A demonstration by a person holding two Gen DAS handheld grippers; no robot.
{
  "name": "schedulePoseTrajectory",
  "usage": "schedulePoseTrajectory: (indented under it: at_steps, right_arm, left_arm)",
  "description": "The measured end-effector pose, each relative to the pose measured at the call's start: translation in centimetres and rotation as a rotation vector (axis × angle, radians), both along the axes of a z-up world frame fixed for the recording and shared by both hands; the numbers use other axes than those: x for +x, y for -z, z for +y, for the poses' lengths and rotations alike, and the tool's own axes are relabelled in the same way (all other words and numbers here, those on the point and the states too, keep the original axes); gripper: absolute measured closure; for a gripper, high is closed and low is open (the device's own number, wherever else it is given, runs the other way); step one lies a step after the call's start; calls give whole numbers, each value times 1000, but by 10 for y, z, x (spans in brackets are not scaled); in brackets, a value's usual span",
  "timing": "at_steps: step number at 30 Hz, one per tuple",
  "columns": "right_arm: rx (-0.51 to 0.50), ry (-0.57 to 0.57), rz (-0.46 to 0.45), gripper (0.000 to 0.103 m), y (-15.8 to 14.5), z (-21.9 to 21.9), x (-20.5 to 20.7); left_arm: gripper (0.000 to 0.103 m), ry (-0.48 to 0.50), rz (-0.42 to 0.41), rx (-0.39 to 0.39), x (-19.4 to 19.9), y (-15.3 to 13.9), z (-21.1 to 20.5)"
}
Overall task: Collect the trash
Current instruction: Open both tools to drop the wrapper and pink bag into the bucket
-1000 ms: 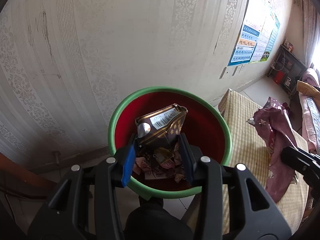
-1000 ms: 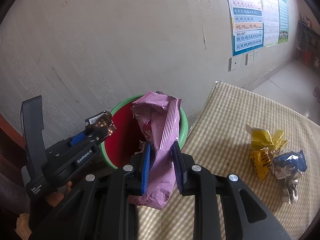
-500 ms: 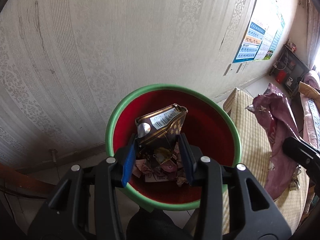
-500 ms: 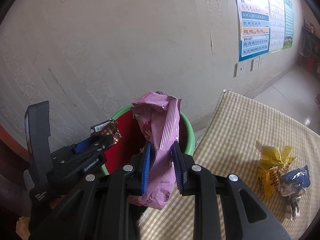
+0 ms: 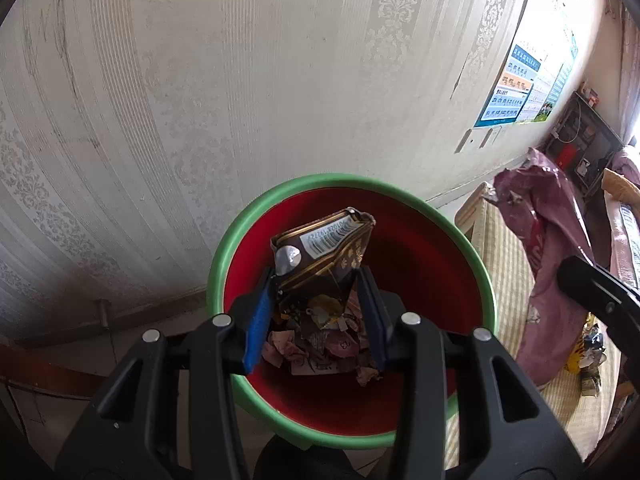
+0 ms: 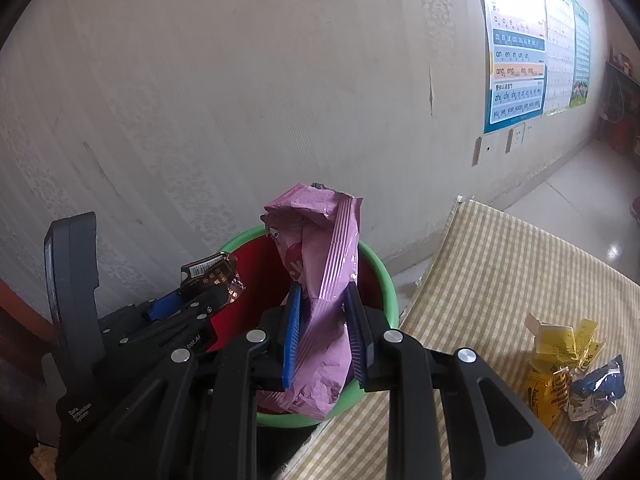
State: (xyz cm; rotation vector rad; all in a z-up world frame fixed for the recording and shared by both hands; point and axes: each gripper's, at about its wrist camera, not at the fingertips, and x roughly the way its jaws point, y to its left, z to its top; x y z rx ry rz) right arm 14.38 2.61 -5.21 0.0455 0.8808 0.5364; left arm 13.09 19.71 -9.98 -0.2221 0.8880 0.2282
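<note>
My left gripper is shut on a brown wrapper with a barcode, held above the red bin with a green rim. Crumpled wrappers lie at the bin's bottom. My right gripper is shut on a pink snack bag, held over the bin's near rim. The pink bag also shows in the left wrist view, at the right beside the bin. The left gripper with the brown wrapper shows at the left of the right wrist view.
The bin stands on the floor against a patterned wall. A table with a checked cloth is right of the bin, with yellow and blue wrappers on it. Posters hang on the wall.
Both grippers have moved further toward the bin with their loads. The bin sits more centred under the left gripper, and the pink bag is now over the rim.
</note>
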Motion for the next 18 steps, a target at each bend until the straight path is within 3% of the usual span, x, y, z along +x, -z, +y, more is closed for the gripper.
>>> schedulePoseTrajectory:
  at_steps: [4,5,6,8,13,18]
  right_arm:
    - [7,-6,-5,77,1,2,1]
    - [10,-7,-5,73,1,2,2]
    - [15,-9,-1,60,2,1,2]
    - [25,1,-4,46,1,-3,1]
    - [22,54,-10,42,0,-30,-10]
    - [-27,197,-24,38,4,-97,-27]
  left_arm:
    - [63,0,-5,22,1,0,-3]
    - [56,0,-4,25,1,-1,-4]
    - [40,2,-4,27,1,0,-5]
    - [34,10,-15,29,-1,-3,-6]
    - [27,3,-48,74,-11,-10,-14]
    - [25,31,-87,68,-28,-19,-30]
